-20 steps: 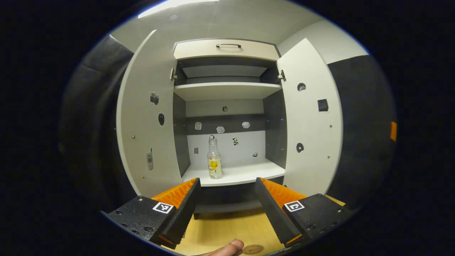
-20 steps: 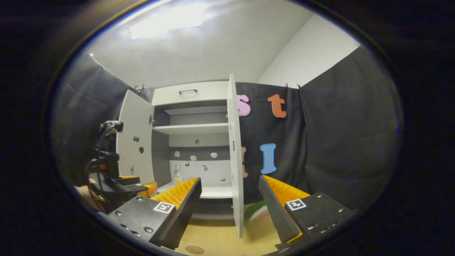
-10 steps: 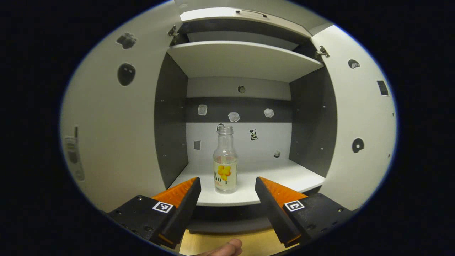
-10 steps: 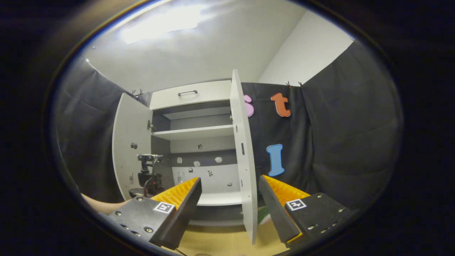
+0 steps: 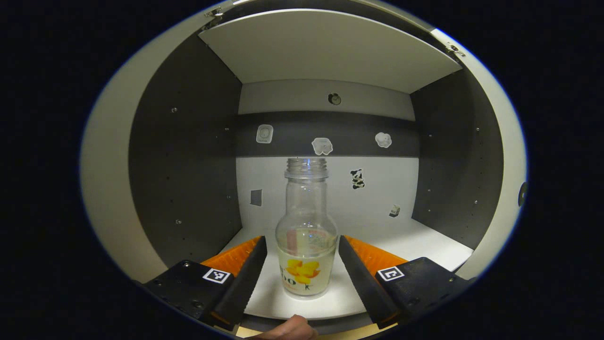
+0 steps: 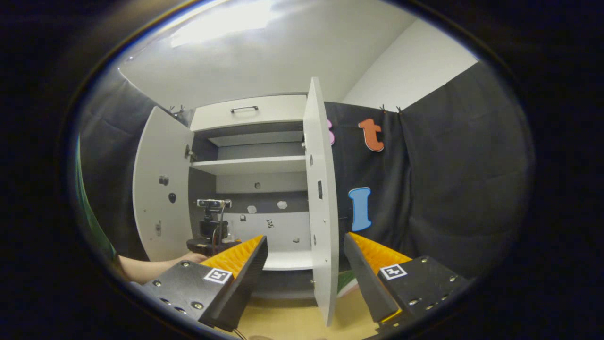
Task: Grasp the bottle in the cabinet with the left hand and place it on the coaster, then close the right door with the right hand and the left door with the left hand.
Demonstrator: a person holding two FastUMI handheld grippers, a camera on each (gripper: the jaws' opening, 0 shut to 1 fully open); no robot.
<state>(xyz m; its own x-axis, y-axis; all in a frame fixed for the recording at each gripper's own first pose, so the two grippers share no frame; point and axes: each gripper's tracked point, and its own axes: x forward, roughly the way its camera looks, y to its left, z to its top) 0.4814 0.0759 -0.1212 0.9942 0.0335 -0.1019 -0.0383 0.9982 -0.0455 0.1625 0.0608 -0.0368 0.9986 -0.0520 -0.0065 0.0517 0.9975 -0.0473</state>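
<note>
Both fingers now flank bottle (image 5: 306, 257) — closer; untouched.

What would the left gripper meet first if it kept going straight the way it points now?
The bottle: it stands upright on the cabinet shelf, centred between the open left gripper fingers. Behind it, probably the cabinet's back wall.
</note>
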